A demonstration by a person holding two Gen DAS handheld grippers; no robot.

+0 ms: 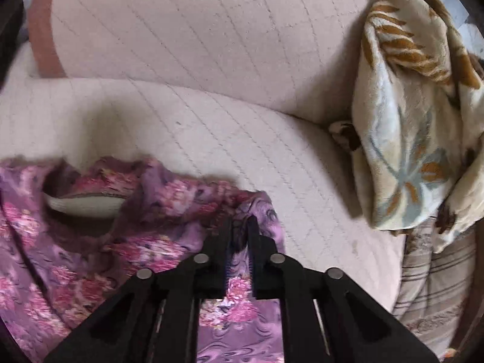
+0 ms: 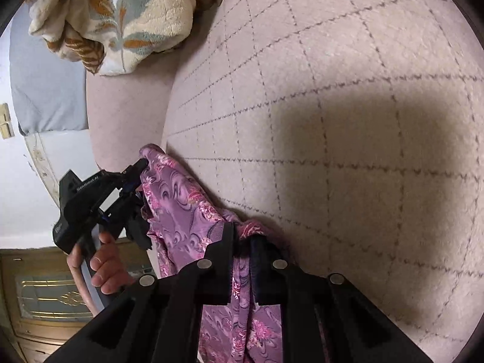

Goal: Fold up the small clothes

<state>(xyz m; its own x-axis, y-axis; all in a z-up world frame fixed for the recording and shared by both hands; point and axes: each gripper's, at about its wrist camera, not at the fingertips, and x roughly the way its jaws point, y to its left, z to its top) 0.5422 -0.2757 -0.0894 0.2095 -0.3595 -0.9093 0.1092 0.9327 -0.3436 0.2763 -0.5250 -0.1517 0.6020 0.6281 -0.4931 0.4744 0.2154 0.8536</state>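
A purple garment with a pink flower print point(image 1: 90, 242) lies crumpled on a quilted pink-beige sofa seat point(image 1: 272, 151), its neck opening turned up at the left. My left gripper point(image 1: 240, 227) is shut on a bunched edge of this garment, with cloth showing between the black fingers. In the right wrist view the same garment point(image 2: 181, 205) hangs in a stretched band between the two grippers. My right gripper point(image 2: 242, 237) is shut on its other end. A hand point(image 2: 103, 260) holds the left gripper's black body point(image 2: 84, 202) at the cloth's far end.
A cream fleece blanket with a leaf print point(image 1: 408, 121) is heaped at the sofa's end point(image 2: 121, 15). Striped bedding point(image 1: 435, 287) lies below it. The sofa backrest point(image 1: 196, 24) rises behind the seat. Off the sofa stands a wooden cabinet with a glass door point(image 2: 45, 296).
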